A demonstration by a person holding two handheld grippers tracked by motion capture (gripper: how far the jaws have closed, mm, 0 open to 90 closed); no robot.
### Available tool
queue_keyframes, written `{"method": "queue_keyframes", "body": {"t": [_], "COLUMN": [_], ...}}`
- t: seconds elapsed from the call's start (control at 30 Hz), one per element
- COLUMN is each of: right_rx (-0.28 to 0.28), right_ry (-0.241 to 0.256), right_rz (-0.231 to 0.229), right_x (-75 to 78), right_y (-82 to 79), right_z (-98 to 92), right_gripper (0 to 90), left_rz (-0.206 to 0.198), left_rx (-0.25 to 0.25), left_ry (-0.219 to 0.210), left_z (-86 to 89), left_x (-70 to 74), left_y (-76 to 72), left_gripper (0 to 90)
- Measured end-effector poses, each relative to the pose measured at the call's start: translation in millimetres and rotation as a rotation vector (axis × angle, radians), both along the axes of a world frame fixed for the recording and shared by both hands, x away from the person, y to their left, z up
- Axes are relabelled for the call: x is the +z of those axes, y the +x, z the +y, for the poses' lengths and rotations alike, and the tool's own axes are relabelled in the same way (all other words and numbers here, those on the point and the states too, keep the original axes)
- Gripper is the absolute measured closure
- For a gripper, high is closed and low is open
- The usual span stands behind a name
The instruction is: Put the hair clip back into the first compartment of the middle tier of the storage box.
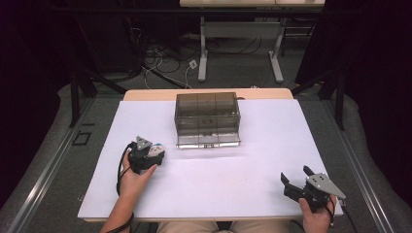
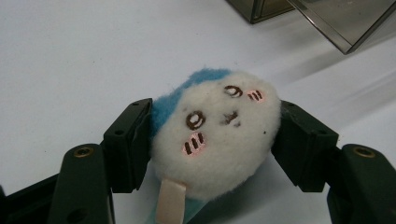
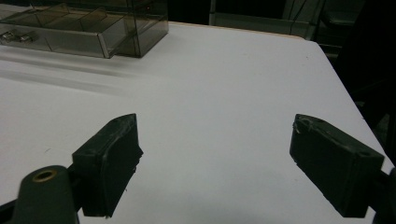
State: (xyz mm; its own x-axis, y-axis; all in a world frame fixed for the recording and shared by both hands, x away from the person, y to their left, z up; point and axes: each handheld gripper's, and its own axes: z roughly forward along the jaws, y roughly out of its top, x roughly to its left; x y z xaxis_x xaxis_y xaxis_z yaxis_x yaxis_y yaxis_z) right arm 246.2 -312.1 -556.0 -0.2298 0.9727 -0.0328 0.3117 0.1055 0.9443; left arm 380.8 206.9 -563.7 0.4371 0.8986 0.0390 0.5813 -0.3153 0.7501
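A small white plush toy [image 2: 219,135] with a blue patch and a drawn face sits between the jaws of my left gripper [image 2: 212,140], which press its two sides. In the high view that gripper [image 1: 151,151] rests at the table's left, and the plush toy [image 1: 156,149] shows at its tip. My right gripper [image 1: 294,178] stands open at the front right corner, jaws wide apart with nothing between them [image 3: 215,163]. A smoky clear drawer box [image 1: 207,114] sits at the middle back, its lowest drawer [image 1: 209,141] pulled out.
The white table top [image 1: 233,179] spans the scene, its right edge [image 3: 348,88] close to my right gripper. The drawer box [image 3: 88,28] lies far to that gripper's left. Black frames and cables stand beyond the table.
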Motion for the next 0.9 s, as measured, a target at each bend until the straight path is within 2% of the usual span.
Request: {"method": "queue_keyframes", "body": {"t": [0.77, 0.83, 0.9], "right_rx": [0.002, 0.002, 0.002], "right_ry": [-0.002, -0.003, -0.003], "right_rz": [-0.006, -0.003, -0.005], "right_x": [-0.1, 0.1, 0.2], "right_y": [0.2, -0.1, -0.2], "right_z": [-0.8, -0.8, -0.5], "right_gripper": [15.3, 15.3, 15.3], "left_rz": [-0.038, -0.04, -0.048], "left_rx": [0.005, -0.002, 0.007], "left_ry": [-0.023, -0.007, -0.022], "left_z": [2.2, 3.5, 2.6], "left_x": [6.2, 7.8, 7.3], "left_y": [-6.9, -8.1, -8.5], "left_gripper": [33.6, 33.7, 33.7]}}
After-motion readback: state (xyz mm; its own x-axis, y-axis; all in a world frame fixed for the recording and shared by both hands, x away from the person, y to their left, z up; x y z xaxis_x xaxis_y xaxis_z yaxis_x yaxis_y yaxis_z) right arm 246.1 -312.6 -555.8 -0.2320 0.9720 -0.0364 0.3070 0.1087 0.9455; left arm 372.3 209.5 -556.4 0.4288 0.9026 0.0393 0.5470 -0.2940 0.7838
